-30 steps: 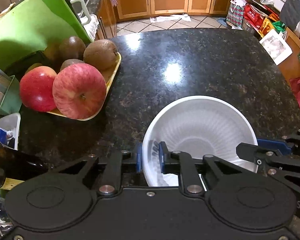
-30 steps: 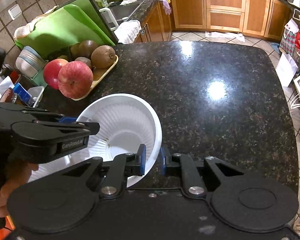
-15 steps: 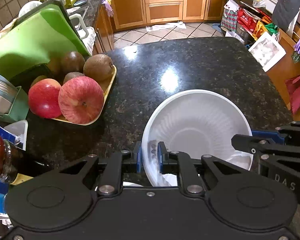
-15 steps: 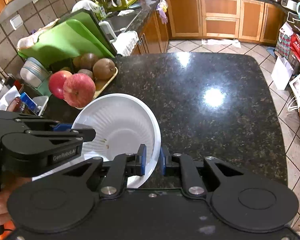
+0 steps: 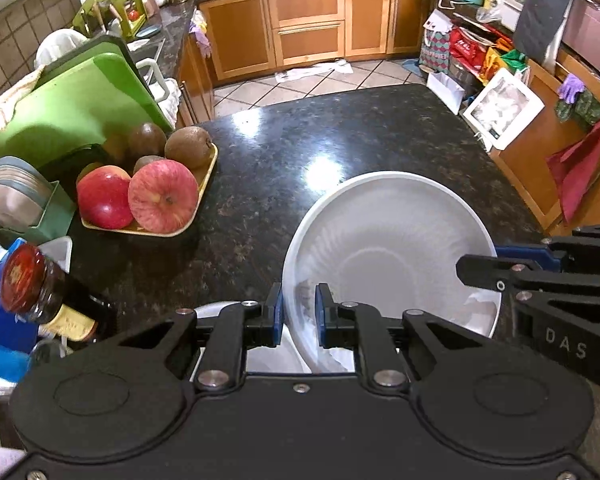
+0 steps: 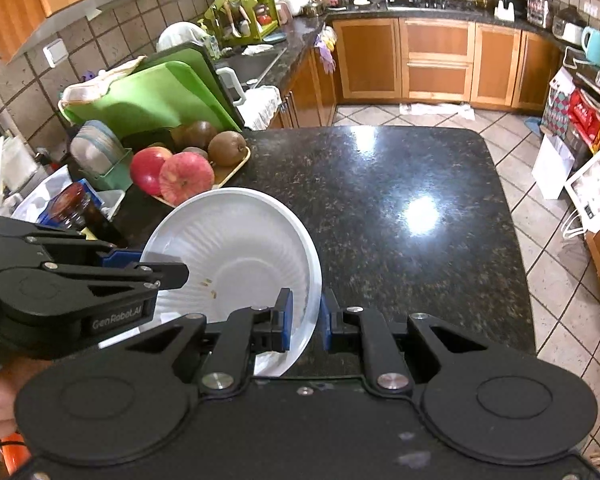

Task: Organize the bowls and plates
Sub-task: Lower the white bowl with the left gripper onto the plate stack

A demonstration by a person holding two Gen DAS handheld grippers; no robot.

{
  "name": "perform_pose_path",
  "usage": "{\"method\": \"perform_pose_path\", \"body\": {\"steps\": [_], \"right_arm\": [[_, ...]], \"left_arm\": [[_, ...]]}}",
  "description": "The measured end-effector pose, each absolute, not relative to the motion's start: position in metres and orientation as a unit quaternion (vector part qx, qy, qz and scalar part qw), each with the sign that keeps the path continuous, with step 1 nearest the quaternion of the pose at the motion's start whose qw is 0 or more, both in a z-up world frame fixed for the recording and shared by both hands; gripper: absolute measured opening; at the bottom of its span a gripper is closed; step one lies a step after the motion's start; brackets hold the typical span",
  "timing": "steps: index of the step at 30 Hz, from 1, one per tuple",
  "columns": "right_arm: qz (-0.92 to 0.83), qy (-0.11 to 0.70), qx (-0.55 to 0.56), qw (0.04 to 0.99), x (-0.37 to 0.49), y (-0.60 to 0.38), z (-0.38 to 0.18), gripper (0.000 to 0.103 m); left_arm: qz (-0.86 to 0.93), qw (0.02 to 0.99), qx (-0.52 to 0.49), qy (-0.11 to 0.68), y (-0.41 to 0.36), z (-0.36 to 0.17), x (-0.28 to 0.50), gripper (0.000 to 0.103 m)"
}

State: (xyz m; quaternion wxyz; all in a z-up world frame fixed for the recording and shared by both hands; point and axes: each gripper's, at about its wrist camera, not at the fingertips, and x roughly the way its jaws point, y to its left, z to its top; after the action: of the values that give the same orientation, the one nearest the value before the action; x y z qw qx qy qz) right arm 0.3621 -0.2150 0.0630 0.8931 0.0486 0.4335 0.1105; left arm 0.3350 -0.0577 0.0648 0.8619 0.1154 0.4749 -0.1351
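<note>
Dark speckled stone worktop (image 5: 340, 152) fills the middle of both views, bare and glossy across its far and right parts. Green cutting board (image 5: 71, 108) leans at far left. Near it, a yellow tray (image 5: 203, 184) on the worktop's left edge carries two red apples (image 5: 161, 196) at the near end and brown kiwis (image 5: 187, 147) at the far end. White ribbed bowl (image 5: 392, 248) is off the worktop, tilted, gripped at two sides of its rim. Left claw (image 5: 298, 314) is narrowed onto the bowl's near-left rim, one blue pad outside the wall, one inside. Right claw (image 6: 304, 320) is likewise pinched narrow on the near-right rim, rim between its blue pads. In the right wrist view the left claw (image 6: 139, 268) reaches in from the left onto the bowl's (image 6: 235, 248) opposite edge. A few small crumbs (image 6: 207, 284) lie in the bowl's bottom. Red-lidded jar (image 5: 23, 280) sits tilted at near left.
</note>
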Motion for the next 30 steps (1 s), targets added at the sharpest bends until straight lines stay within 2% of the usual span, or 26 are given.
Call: {"method": "perform_pose_path", "body": {"steps": [15, 30], "right_arm": [[0.127, 0.42, 0.036, 0.898, 0.261, -0.213, 0.071, 0.017], [0.146, 0.444, 0.027, 0.884, 0.194, -0.211, 0.05, 0.019]], "left_arm": [[-0.152, 0.862, 0.115, 0.471, -0.046, 0.081, 0.245, 0.021], [-0.177, 0.824, 0.103, 0.528, -0.034, 0.053, 0.19, 0.021]]}}
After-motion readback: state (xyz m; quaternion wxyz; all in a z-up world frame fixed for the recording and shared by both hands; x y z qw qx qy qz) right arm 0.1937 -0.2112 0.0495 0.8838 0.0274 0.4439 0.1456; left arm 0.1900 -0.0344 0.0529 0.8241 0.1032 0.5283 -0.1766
